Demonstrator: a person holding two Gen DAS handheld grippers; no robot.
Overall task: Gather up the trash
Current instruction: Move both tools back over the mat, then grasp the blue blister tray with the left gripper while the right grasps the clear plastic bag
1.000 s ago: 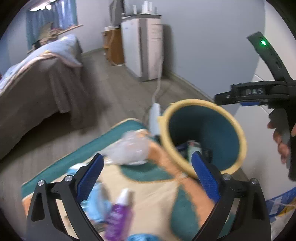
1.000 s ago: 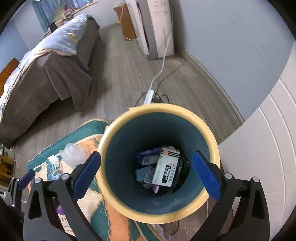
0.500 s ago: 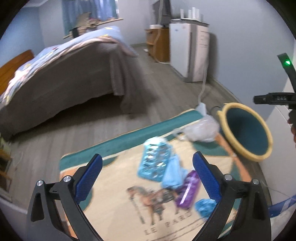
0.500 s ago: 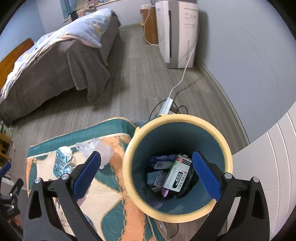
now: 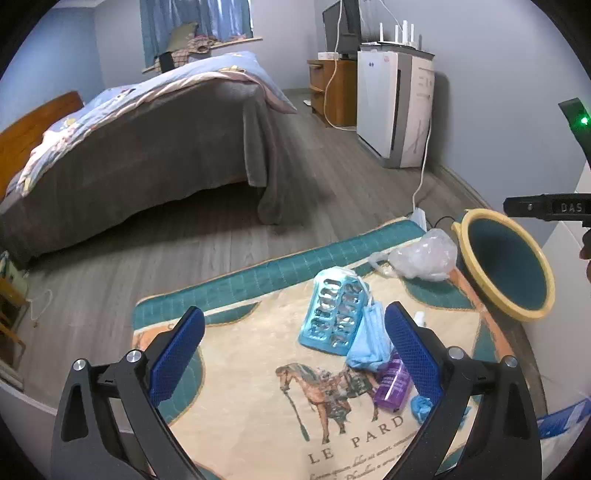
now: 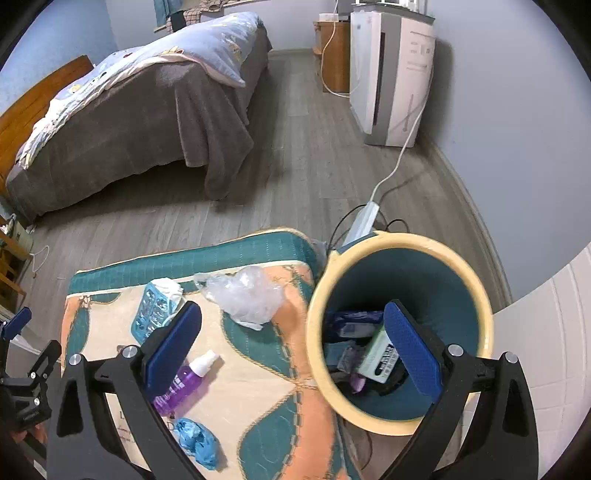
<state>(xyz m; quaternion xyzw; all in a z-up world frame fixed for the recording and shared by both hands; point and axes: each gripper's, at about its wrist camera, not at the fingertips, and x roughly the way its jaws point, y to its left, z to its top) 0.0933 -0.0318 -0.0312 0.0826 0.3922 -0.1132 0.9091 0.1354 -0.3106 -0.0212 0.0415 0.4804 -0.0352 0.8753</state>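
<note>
Trash lies scattered on the patterned rug (image 5: 236, 369): nearest, a purple spray bottle (image 6: 184, 380), nozzle pointing far-right; farther, a crumpled clear plastic bag (image 6: 247, 293) beside the yellow-rimmed teal bin (image 6: 480, 295). Left gripper (image 5: 293, 354) and right gripper (image 6: 293, 347) hover spread, empty.

A grey wood-plank floor (image 5: 207, 254) is bounded by pale blue-grey walls (image 5: 491, 85). A bed draped in a brown blanket (image 5: 147, 147) is seen beneath a blue-curtained window (image 5: 195, 26).
</note>
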